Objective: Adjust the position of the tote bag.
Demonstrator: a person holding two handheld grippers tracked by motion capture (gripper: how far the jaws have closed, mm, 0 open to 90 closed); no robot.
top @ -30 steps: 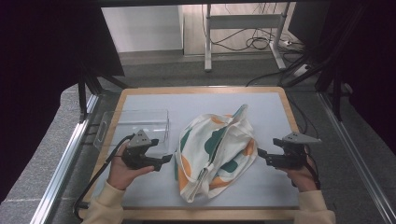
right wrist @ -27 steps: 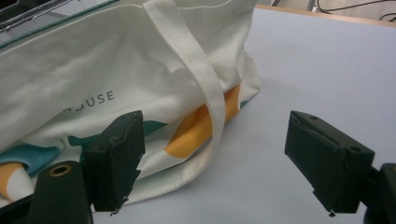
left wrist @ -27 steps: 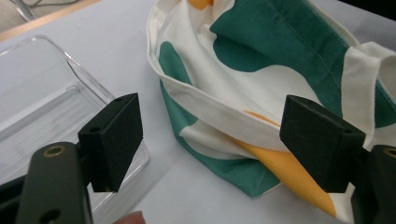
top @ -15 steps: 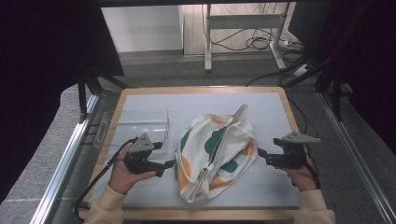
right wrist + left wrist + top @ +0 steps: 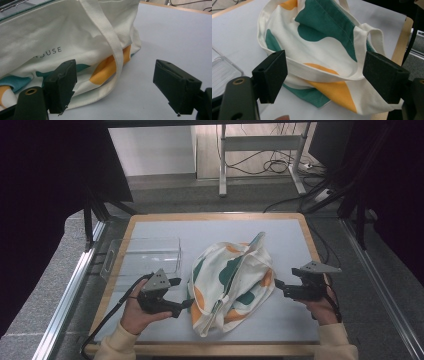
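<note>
A cream tote bag (image 5: 232,280) with green and orange patches lies crumpled in the middle of the white table mat (image 5: 295,240). My left gripper (image 5: 184,305) is open at the bag's near-left edge, its tips touching or almost touching the cloth. In the left gripper view the bag's rim (image 5: 324,75) runs across the wide gap of the left gripper (image 5: 328,73). My right gripper (image 5: 276,285) is open at the bag's right side. In the right gripper view the right gripper (image 5: 118,86) faces the bag (image 5: 50,37), and a cream strap (image 5: 110,37) hangs down in front.
A clear plastic container (image 5: 142,257) stands on the mat left of the bag, just behind my left hand. The table's wooden border (image 5: 210,216) frames the mat. Metal rails (image 5: 70,290) run along both sides, and cables lie on the floor beyond.
My left gripper has slid toward the front and right, closing in on the bag's near-left edge. The right gripper and the bag have stayed put.
</note>
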